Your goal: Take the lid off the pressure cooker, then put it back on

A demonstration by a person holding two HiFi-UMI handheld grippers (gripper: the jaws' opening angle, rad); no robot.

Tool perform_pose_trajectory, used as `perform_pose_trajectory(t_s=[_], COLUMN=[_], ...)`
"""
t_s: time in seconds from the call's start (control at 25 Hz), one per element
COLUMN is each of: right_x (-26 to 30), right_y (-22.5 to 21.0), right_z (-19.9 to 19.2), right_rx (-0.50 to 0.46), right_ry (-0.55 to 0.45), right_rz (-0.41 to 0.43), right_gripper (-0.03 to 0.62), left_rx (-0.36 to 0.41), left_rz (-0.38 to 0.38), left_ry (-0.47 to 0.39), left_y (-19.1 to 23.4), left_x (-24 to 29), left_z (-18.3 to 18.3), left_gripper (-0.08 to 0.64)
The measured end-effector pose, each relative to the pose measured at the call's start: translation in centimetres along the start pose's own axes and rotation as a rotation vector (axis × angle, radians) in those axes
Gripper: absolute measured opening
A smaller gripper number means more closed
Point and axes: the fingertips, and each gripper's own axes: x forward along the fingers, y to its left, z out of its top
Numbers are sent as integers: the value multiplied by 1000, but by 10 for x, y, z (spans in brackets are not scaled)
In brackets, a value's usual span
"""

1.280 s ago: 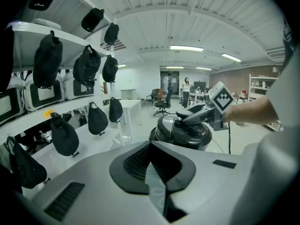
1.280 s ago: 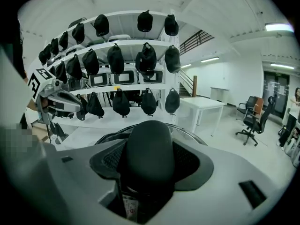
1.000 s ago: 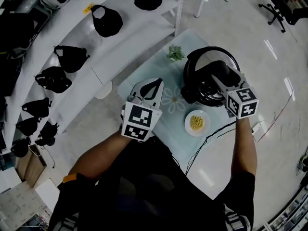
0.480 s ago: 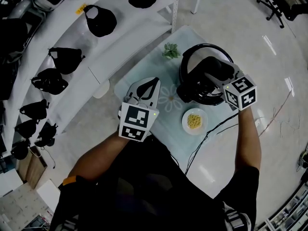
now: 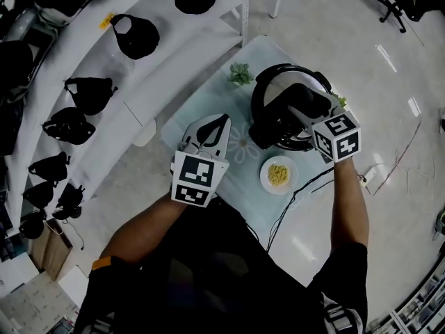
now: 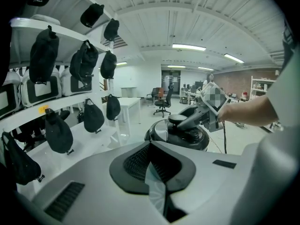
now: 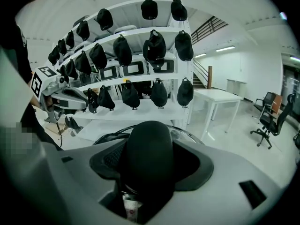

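The black pressure cooker (image 5: pixel 266 132) stands on the small table (image 5: pixel 215 96), and its lid (image 5: pixel 274 82) seems to sit on the pot. My right gripper (image 5: pixel 292 108) comes in from the right and is shut on the lid's black handle (image 5: pixel 300 97). In the right gripper view that handle (image 7: pixel 150 158) fills the space between the jaws. My left gripper (image 5: pixel 224 122) hovers over the table left of the cooker, its fingers meeting at the tips with nothing in them. The left gripper view shows the cooker (image 6: pixel 159 137) ahead, with the right gripper (image 6: pixel 187 121) on the handle (image 6: pixel 177 119).
A white plate of yellow food (image 5: pixel 278 175) lies near the table's front edge, beside a dark cable (image 5: pixel 306 190). A small green plant (image 5: pixel 238 74) stands behind the cooker. White shelves with several black caps (image 5: pixel 90 92) run along the left.
The head view has drifted, so everything sits a little higher and further left in the frame. The right gripper has tipped slightly while keeping its hold on the handle. The left gripper has stayed put.
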Motion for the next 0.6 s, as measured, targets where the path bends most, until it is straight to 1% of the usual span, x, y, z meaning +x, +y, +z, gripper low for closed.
perform_pose_trajectory(t_s=[0.16, 0.24, 0.32, 0.52, 0.6], right_x=[0, 1, 1, 1, 1], right_y=[2, 2, 1, -2, -2], right_z=[0, 1, 2, 3, 3], right_rx=[-22, -27, -20, 47, 47], right_ry=[-4, 2, 4, 2, -11], right_rz=[52, 55, 28, -89, -105], right_gripper=[298, 296, 296, 293, 293], left_rx=[4, 6, 7, 3, 2], left_rz=[-15, -20, -23, -25, -25], left_ry=[6, 5, 5, 9, 8], left_y=[-7, -8, -10, -14, -15], left_x=[2, 2, 2, 0, -2], left_z=[0, 0, 0, -3, -4], left_gripper=[8, 8, 8, 8, 8])
